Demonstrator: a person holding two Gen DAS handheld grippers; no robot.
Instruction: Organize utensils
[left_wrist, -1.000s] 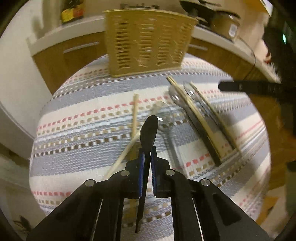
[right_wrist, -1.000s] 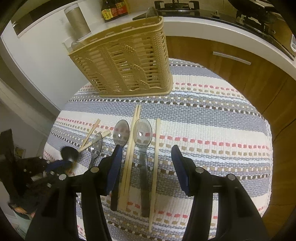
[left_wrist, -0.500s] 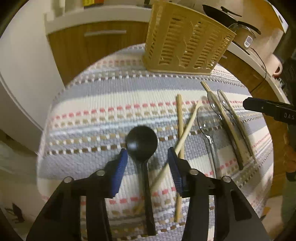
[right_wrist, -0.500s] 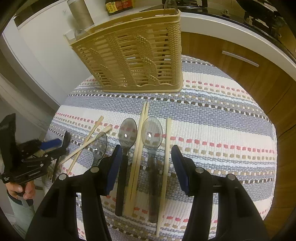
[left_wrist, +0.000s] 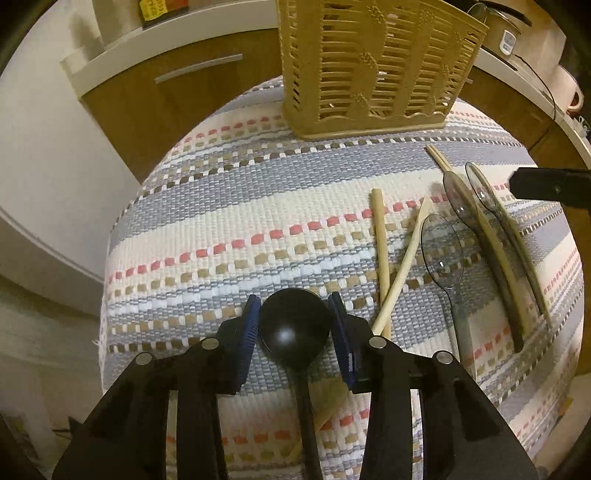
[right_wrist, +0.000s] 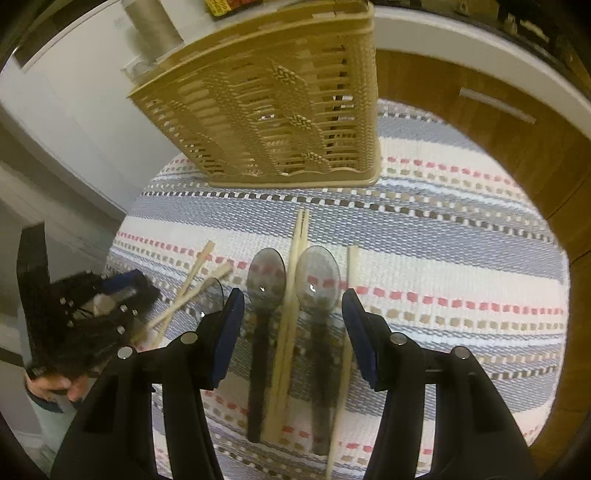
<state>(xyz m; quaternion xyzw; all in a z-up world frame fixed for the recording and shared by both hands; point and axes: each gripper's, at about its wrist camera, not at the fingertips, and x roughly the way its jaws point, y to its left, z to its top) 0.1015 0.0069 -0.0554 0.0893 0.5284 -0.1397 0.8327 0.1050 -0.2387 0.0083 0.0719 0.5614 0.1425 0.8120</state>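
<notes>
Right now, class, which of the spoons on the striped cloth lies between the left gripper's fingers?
The opaque black plastic spoon, bowl between the open left gripper's blue pads; the others are three clear smoky spoons lying among the chopsticks.

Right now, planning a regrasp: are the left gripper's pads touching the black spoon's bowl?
Cannot tell. In the left wrist view the left gripper brackets the black spoon, pads beside its bowl; no plain gap.

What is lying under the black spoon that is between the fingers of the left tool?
The black spoon lies on the striped cloth, bowl between the open left tool. The crossed chopsticks run down toward its handle; whether they pass beneath it is hidden by the tool's finger.
</notes>
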